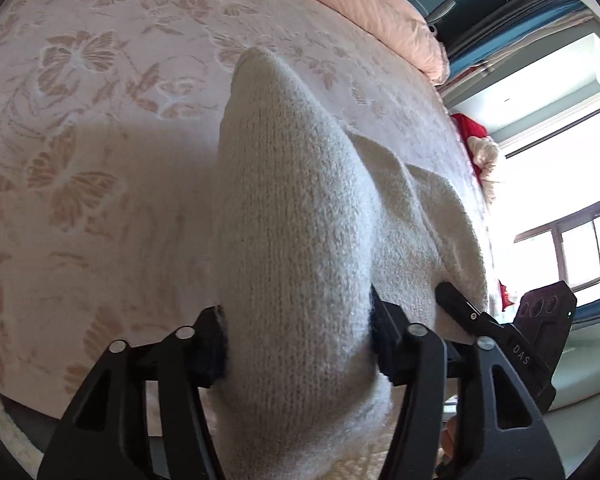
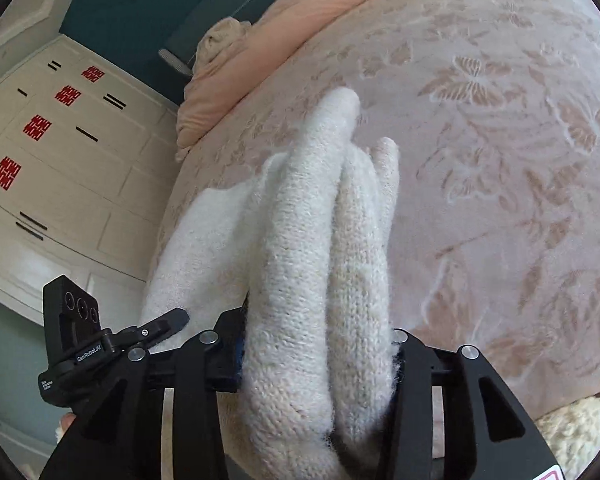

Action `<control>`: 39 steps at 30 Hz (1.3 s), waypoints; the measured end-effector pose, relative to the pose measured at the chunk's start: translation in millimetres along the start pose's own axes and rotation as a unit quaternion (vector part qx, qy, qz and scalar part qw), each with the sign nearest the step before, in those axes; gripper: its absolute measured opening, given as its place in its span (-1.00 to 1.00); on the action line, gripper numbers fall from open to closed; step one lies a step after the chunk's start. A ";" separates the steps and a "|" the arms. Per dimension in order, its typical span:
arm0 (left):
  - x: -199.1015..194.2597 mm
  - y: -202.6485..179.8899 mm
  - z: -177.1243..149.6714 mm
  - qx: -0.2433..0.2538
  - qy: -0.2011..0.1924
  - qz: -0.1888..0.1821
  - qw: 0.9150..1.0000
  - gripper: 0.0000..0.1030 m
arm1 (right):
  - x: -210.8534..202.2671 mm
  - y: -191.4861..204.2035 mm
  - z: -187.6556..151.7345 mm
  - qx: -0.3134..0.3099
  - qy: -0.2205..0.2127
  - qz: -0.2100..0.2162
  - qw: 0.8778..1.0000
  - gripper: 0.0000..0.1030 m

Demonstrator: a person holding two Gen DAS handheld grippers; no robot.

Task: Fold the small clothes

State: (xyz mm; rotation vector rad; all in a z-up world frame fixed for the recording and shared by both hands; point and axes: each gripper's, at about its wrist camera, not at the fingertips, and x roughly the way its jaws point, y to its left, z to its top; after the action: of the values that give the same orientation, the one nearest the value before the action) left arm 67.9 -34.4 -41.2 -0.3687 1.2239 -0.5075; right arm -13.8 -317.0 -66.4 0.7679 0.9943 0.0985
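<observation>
A cream knitted garment hangs bunched between my two grippers above the bed. My left gripper is shut on a thick fold of it; the knit fills the gap between the jaws and hides the fingertips. The garment also shows in the right wrist view, where my right gripper is shut on several bunched folds. The other gripper shows at the edge of each view: the right one and the left one, both against the knit.
The bed has a pink bedspread with a butterfly pattern. A peach duvet lies along its head. A white wardrobe with red decals stands beside the bed. A bright window and red cloth are beyond the bed's edge.
</observation>
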 end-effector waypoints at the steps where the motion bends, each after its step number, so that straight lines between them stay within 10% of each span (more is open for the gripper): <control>1: 3.9 12.0 -4.7 0.004 0.002 0.029 1.000 0.22 | 13.1 -8.1 -6.8 0.013 0.020 -0.027 0.999 -0.16; 3: 16.5 32.9 -13.4 0.002 0.017 0.084 0.996 0.21 | 13.5 -15.0 -20.8 0.029 0.021 -0.042 0.999 -0.11; 10: -40.2 31.5 -35.7 0.041 -0.039 0.033 0.998 0.33 | -33.1 -2.8 -59.2 0.002 0.011 -0.046 0.999 0.22; 12: -51.6 7.9 -45.4 0.094 -0.055 0.027 0.994 0.60 | -28.1 0.3 -64.4 -0.009 0.021 -0.057 0.998 -0.07; 13: -53.3 -5.5 -51.4 0.126 -0.056 0.019 0.990 0.64 | -26.4 2.7 -62.7 -0.011 0.028 -0.060 0.998 -0.67; 20: -31.2 -79.7 -96.2 0.282 -0.039 -0.024 0.958 0.77 | -47.5 58.3 -24.1 -0.033 0.035 0.045 0.998 -0.72; 25: -6.5 -106.8 -100.8 0.327 -0.068 0.018 0.942 0.77 | -43.0 95.5 -5.7 -0.045 0.065 0.089 0.993 -0.72; 28: 3.8 -110.0 -91.1 0.325 -0.070 0.025 0.943 0.16 | -40.4 102.7 -6.2 -0.056 0.075 0.074 0.993 -0.65; 30: 9.7 -105.5 -81.3 0.317 -0.067 0.046 0.945 -0.79 | -46.4 94.6 -2.9 -0.039 0.062 0.078 0.994 -0.58; 33: -10.3 -82.8 -63.3 0.256 -0.079 0.018 0.963 -0.81 | -73.2 65.2 -1.8 -0.007 0.006 0.097 0.995 -0.49; 35: -35.9 -69.6 -54.8 0.228 -0.110 0.022 0.967 -0.82 | -81.4 40.4 -3.2 -0.006 -0.026 0.022 0.999 -0.03; 39: -95.5 -39.3 -44.2 0.155 -0.180 0.017 0.971 -0.82 | -42.6 5.5 -11.2 -0.040 0.004 -0.122 0.992 -0.02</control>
State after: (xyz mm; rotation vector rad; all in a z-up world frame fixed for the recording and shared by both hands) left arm -5.0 -14.1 41.8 -0.1629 0.7830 -0.5648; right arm -45.2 -324.3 -35.8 0.5679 1.0777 -0.0698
